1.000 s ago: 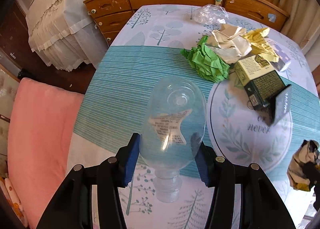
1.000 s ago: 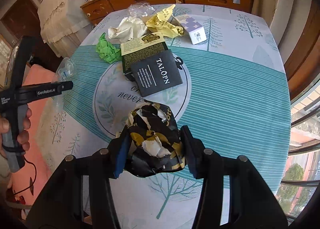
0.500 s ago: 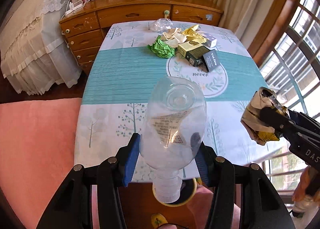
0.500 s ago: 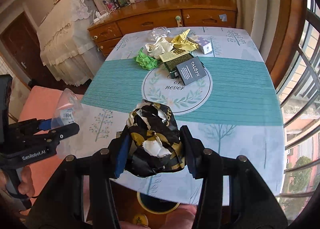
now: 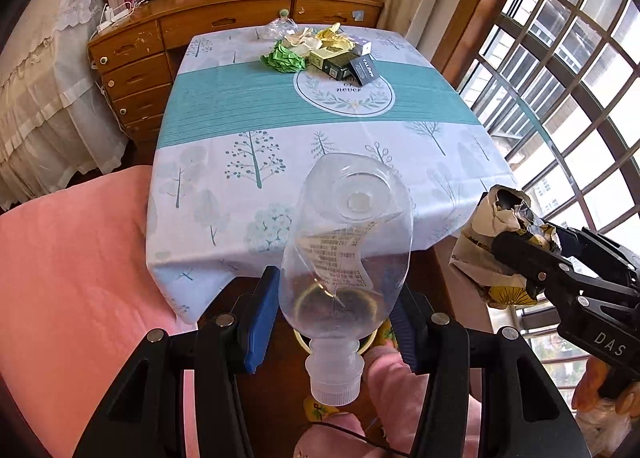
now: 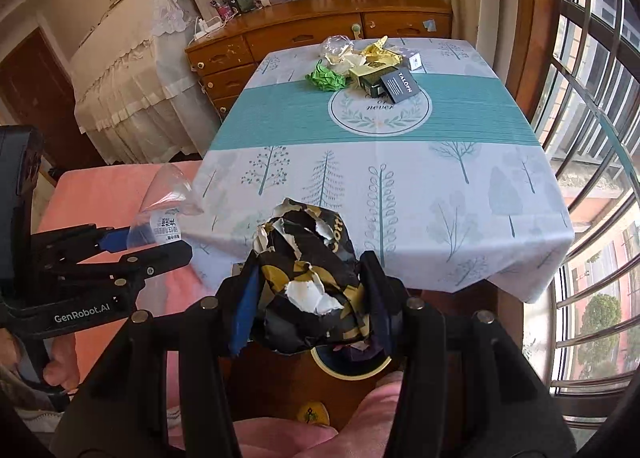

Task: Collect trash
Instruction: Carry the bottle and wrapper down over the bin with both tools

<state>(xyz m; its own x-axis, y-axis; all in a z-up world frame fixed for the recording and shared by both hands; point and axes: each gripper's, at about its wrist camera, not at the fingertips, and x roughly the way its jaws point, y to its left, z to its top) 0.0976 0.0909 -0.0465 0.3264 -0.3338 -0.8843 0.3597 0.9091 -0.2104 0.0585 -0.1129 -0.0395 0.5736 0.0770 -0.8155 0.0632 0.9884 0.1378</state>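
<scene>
My left gripper (image 5: 334, 318) is shut on a clear plastic bottle (image 5: 346, 242), cap end toward the camera; the bottle (image 6: 166, 210) shows again at the left of the right wrist view. My right gripper (image 6: 310, 300) is shut on a crumpled black, gold and white wrapper (image 6: 310, 278), also seen in the left wrist view as the wrapper (image 5: 492, 254) at the right. Both hang off the table's near edge, above a round yellow-rimmed bin (image 6: 352, 368) on the floor. More trash (image 6: 360, 70) lies at the table's far end: green paper, yellow paper, boxes.
The table (image 6: 400, 194) has a tree-print cloth with a teal band. A pink cushion (image 5: 72, 278) lies left, a wooden dresser (image 5: 160, 42) behind, a barred window (image 5: 560, 78) right. A pink-clad knee (image 5: 396, 382) is under the grippers.
Both grippers have pulled back from over the table and risen, carrying the bottle and the wrapper past the near edge. The bin on the floor has come into view beneath them.
</scene>
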